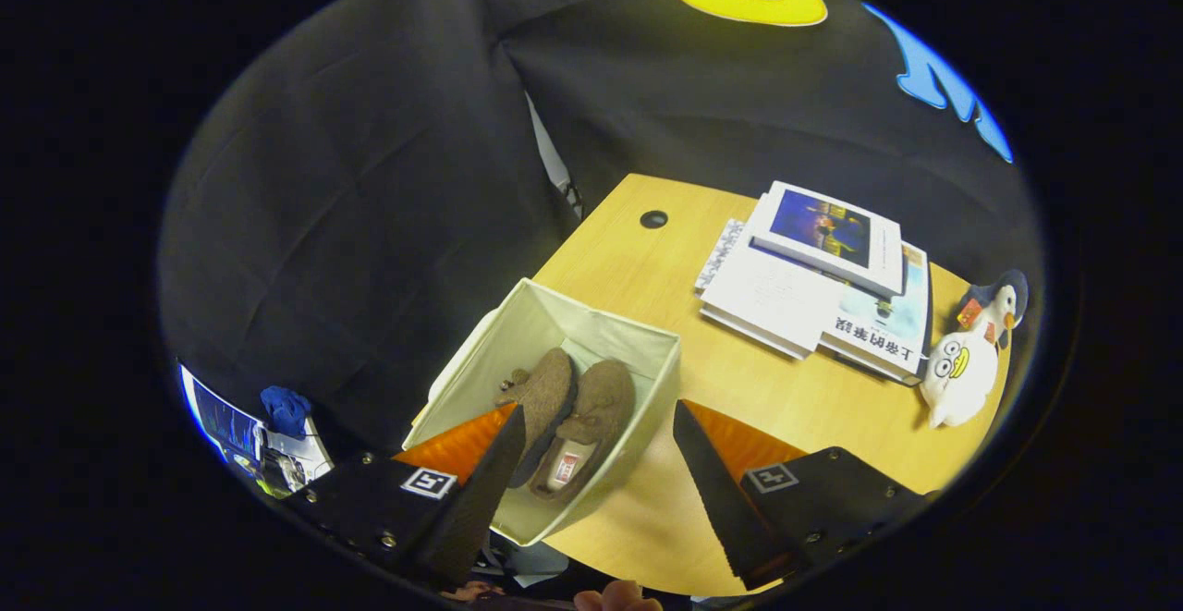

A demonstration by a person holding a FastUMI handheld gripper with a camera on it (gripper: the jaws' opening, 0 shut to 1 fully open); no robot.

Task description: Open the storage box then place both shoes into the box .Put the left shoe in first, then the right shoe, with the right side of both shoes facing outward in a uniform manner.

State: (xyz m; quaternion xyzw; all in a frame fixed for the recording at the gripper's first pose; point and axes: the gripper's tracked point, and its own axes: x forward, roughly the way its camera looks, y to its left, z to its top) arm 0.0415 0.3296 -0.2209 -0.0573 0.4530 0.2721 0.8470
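A pale fabric storage box (615,334) stands open on the wooden table, just ahead of my fingers. Two brown slippers lie inside it side by side: one (543,394) nearer the box's left wall, the other (591,417) beside it with its inner label showing. My gripper (601,431) hovers above the box's near end, open, with nothing between its fingers. The left finger (481,491) overlaps the box's near left side; the right finger (716,491) is over bare table beside the box.
A stack of books (823,287) lies on the table (647,260) beyond and right of the box. A plush penguin (970,361) lies right of the books. A cable hole (653,219) sits near the table's far edge. A fingertip (615,598) shows below the fingers.
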